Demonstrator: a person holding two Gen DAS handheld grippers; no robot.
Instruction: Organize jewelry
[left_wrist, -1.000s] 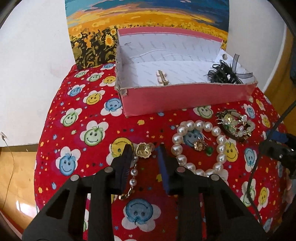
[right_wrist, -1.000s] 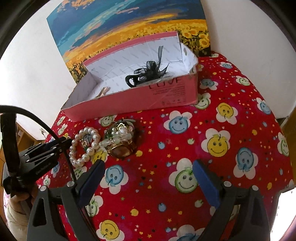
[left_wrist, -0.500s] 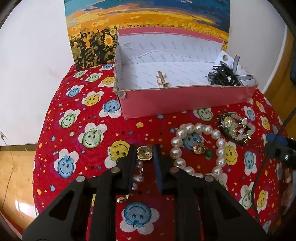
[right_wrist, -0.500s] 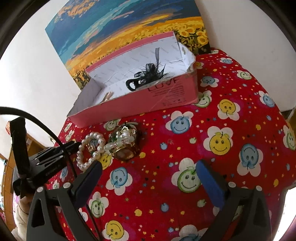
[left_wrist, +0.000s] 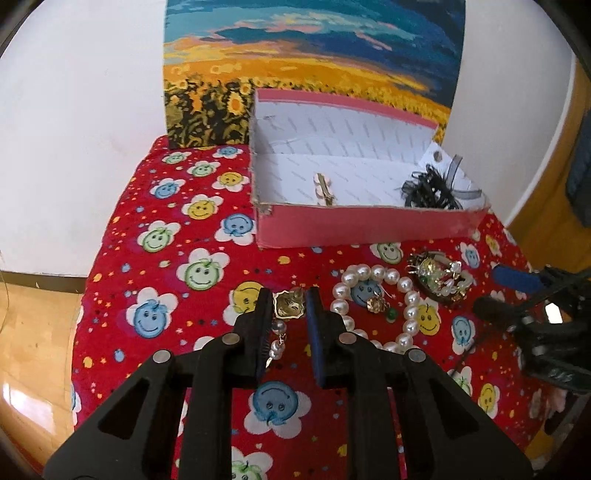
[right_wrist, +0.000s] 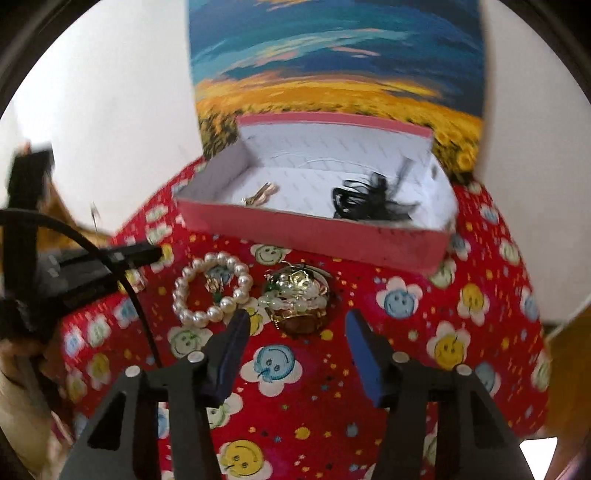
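My left gripper (left_wrist: 289, 295) is shut on a gold earring with a pearl drop (left_wrist: 289, 305), held just above the red smiley cloth. A pearl bracelet (left_wrist: 376, 306) lies to its right, ringing a small gold and green earring (left_wrist: 378, 304). A gold jewelled bangle (left_wrist: 439, 282) lies further right. The pink box (left_wrist: 362, 225) at the back holds a gold hair clip (left_wrist: 323, 190) and a black ribbon piece (left_wrist: 430, 190). My right gripper (right_wrist: 295, 321) is open, just in front of the bangle (right_wrist: 297, 299), with the pearl bracelet (right_wrist: 212, 288) to its left.
A sunflower painting (left_wrist: 314, 74) leans on the white wall behind the box. The red cloth (left_wrist: 166, 266) covers a rounded table that drops off at left and front. The left gripper body (right_wrist: 74, 273) shows at the left of the right wrist view.
My left gripper closed on the gold earring and lifted it a little. My right gripper swung left and forward toward the bangle, still open.
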